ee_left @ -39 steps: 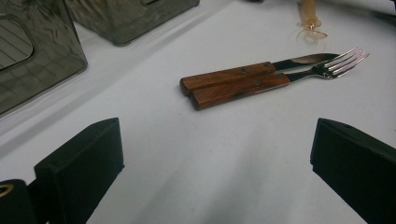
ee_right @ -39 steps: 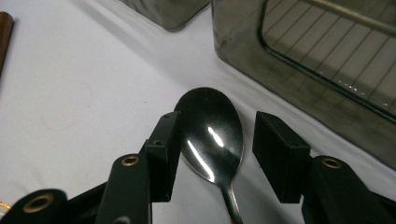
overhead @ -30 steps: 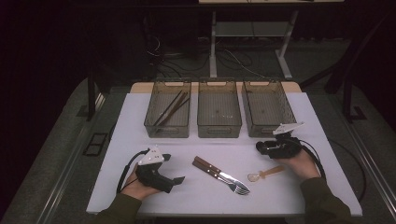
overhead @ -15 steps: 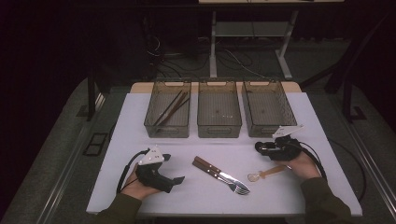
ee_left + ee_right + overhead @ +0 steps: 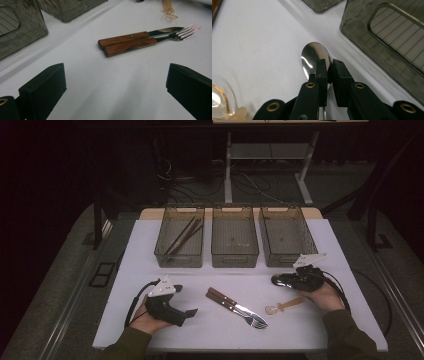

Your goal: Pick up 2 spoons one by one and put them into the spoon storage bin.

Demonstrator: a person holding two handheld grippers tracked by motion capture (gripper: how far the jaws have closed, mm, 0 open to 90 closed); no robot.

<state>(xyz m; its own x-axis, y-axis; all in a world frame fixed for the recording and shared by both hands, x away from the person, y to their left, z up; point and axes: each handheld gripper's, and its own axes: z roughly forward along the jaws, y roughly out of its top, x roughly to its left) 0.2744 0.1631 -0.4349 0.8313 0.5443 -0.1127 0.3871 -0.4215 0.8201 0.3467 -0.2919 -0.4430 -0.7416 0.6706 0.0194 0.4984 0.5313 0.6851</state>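
Observation:
A metal spoon [image 5: 313, 56] lies on the white table [image 5: 320, 330] near the right bin. My right gripper [image 5: 329, 63] is shut on the spoon's neck, its jaws having just been closing; the spoon's bowl sticks out past the tips. In the high view the right gripper [image 5: 276, 280] rests at the table's right. A wooden-handled knife and fork [image 5: 235, 304] [image 5: 127, 42] lie side by side mid-table. An amber plastic spoon [image 5: 285, 306] [image 5: 168, 11] lies to their right. My left gripper [image 5: 190, 312] [image 5: 112, 87] stands open and empty, aimed at the knife and fork.
Three smoky clear bins stand in a row at the back: the left bin [image 5: 165, 252] holds chopsticks [image 5: 184, 236], while the middle bin [image 5: 235, 257] and the right bin [image 5: 310, 245] look bare. A bin wall [image 5: 387, 50] stands close beside my right gripper.
The right gripper's jaws have drawn together on the metal spoon. Neither hand has shifted, and the left gripper is as before.

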